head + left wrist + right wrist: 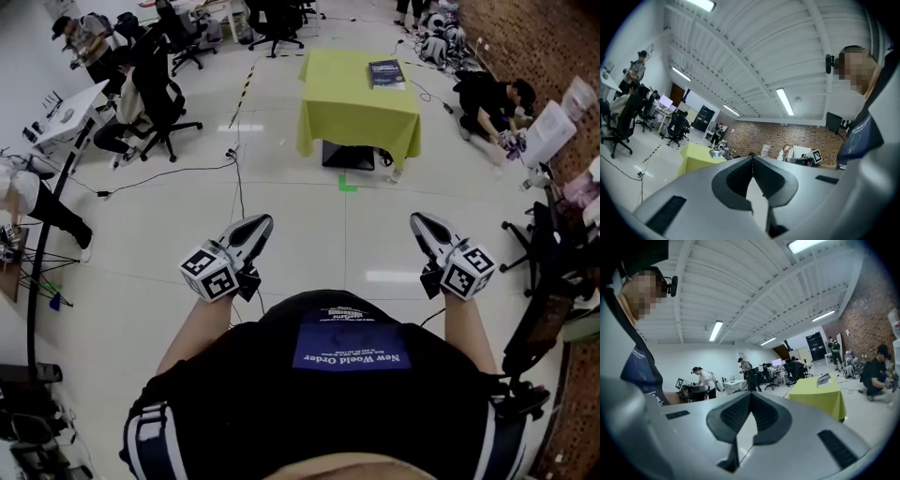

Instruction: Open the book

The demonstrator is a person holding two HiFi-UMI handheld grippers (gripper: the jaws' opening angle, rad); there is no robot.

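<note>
Both pairs of jaws are pressed together with nothing between them. In the left gripper view, the left gripper [752, 156] shows its two dark ribbed pads meeting at the tips, and in the right gripper view the right gripper [749, 394] looks the same. From the head view, the left gripper [263, 224] and right gripper [418, 219] are held out level in front of the person's chest, well apart from each other, each pointing ahead across a pale glossy floor [291, 216]. The person's bare forearms and a dark shirt [319, 394] with a blue printed panel fill the bottom of that view. Well beyond the grippers stands a table [356, 117] draped in a yellow-green cloth, with open floor between it and the jaws. The book [387, 73] lies closed and flat on the table's far right corner, its dark blue cover facing up. The right gripper view also shows the book [824, 378] on that table [820, 399], and the left gripper view shows the table [696, 157] to the left of the jaws. A dark box [349, 155] sits under the table, and a small green tape mark [347, 183] is on the floor just in front of it. Black cables [234, 178] trail across the floor to the left. Office chairs [155, 108] and seated people are at the left, and a person [487, 103] crouches beside a brick wall [553, 47] at the right.
</note>
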